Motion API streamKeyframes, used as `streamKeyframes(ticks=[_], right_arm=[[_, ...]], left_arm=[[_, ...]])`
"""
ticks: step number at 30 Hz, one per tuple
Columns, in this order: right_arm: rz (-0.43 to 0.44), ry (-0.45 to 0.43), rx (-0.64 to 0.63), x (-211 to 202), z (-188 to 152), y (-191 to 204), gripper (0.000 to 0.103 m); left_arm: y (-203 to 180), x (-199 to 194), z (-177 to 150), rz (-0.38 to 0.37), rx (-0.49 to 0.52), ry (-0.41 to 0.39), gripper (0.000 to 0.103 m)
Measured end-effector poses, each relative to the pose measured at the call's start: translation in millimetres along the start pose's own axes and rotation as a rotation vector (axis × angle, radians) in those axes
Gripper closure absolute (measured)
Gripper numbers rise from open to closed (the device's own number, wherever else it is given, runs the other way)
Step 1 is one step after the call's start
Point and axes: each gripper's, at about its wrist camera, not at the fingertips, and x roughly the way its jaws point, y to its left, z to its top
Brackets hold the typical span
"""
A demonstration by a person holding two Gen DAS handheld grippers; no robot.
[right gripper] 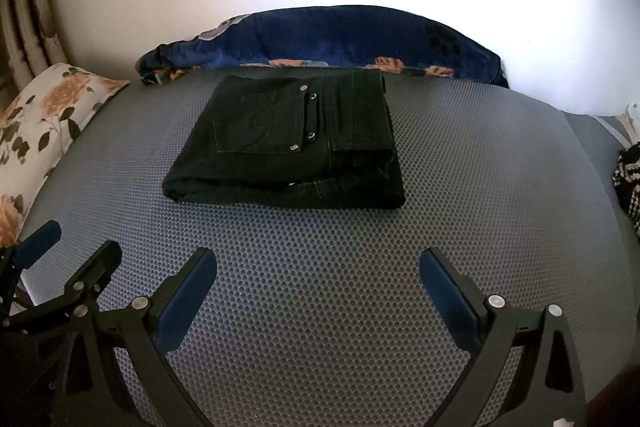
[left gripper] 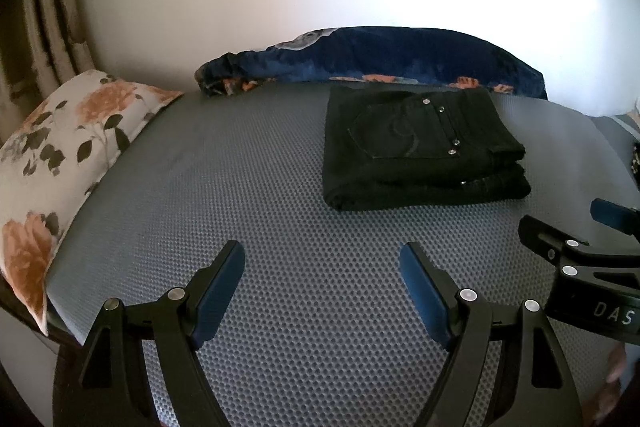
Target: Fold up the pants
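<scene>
Black denim, one pair of pants (right gripper: 288, 143), lay folded into a thick rectangle on the grey honeycomb-textured mat (right gripper: 320, 267), toward the far side, just in front of one dark blue floral blanket (right gripper: 340, 39) bunched along the wall. Count: 1 pants, 1 mat, 1 blanket, 1 floral pillow (left gripper: 60, 163) at the left edge, 2 grippers. Left gripper (left gripper: 322, 283) hovered over bare mat w/ jaws wide apart, nothing between the blue pads; right gripper (right gripper: 318, 291) likewise spread wide & empty, pants well ahead of it, no contact. Left wrist view showed the pants (left gripper: 424, 147) off to the right of centre, plus the right gripper's tip (left gripper: 568, 227) poking in at the right edge; right wrist view had the pants centred and the left gripper's tip (right gripper: 72, 255) at the lower left. Only the right view caught a black-and-white knit item (right gripper: 628, 183) at the far right edge; can't tell what it was. Pants: back pocket facing up w/ metal rivets, contrast stitching, several stacked layers visible along the near edge, waistband section folded over on the right, edges fairly square.
</scene>
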Motion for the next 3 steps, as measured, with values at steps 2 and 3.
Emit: streamKeyframes(ticks=[2, 3], right_arm=[[-0.003, 0.002, 0.0, 0.2, -0.1, 0.1, 0.003], [-0.004, 0.003, 0.001, 0.4, -0.4, -0.1, 0.003]], left_arm=[[0.6, 1.3, 0.1, -0.005, -0.003, 0.003, 0.023], [1.5, 2.2, 0.4, -0.01, -0.006, 0.007, 0.023]])
